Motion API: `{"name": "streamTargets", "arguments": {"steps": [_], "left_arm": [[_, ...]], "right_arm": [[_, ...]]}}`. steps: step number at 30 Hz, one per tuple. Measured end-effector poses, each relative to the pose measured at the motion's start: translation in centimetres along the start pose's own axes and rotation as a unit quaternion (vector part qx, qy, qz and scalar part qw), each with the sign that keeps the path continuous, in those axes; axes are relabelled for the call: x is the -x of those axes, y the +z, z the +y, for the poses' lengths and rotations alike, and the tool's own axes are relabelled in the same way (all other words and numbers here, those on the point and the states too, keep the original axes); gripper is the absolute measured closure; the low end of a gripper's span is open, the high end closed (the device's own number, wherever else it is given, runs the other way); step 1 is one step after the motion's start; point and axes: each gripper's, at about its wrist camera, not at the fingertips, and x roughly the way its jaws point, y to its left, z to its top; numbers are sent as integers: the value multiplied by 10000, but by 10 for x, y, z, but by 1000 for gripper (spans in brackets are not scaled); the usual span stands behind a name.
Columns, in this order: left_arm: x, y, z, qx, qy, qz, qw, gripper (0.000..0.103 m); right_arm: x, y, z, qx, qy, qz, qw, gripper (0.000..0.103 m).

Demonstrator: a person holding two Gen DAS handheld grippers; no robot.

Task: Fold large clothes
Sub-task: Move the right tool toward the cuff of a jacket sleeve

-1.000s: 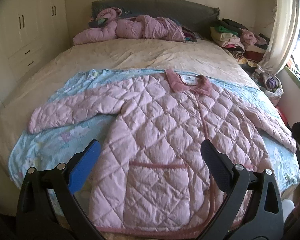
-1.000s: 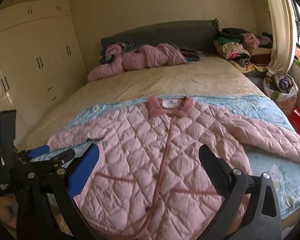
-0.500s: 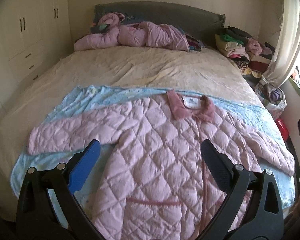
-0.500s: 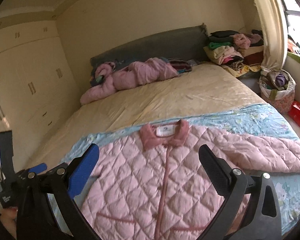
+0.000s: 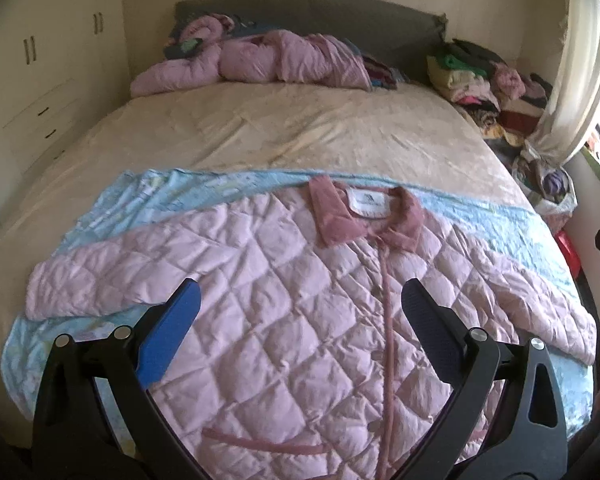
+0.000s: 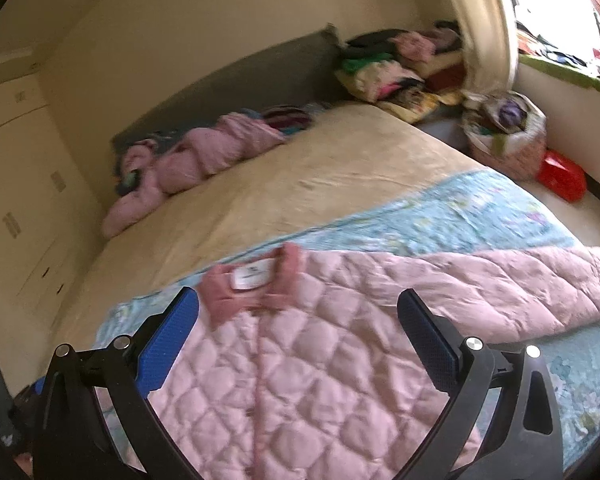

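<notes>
Hovering with both jaws spread, left hand-held gripper (image 5: 300,308) and right hand-held gripper (image 6: 298,320) empty, over pink quilted jacket (image 5: 300,300) lying flat on the bed (image 5: 300,128); aiming for sleeve cuffs, pinching both layers, folding inward evenly.

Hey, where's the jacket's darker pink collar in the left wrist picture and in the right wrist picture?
Left wrist view: the collar sits just right of centre, above the open left gripper.
Right wrist view: the collar sits left of centre, beside the left finger of the open right gripper.
Shared landmark: the white label inside the collar.
</notes>
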Motion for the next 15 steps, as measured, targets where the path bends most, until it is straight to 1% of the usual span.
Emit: {"name": "streamTargets", "arguments": {"steps": [2,4,8,13,15], "left_arm": [[-11,-3,-13,-89,-48,70,9999,9],[-18,-5,-21,-141,-68,133,9998,9],[-34,-10,-42,-352,-100,217,9991,9],[-50,-24,-62,-579,-150,313,9977,9],[-59,-33,-70,-634,-203,409,9969,9]], "right_arm": [[-9,0,-22,-198,-81,55,9998,4],[-16,0,-46,-404,-249,105,9988,4],[-25,0,-85,-686,-566,78,9960,4],[-33,-3,-138,-1151,-966,62,9886,4],[-35,-5,-158,-1331,-1103,53,9849,4]]}}
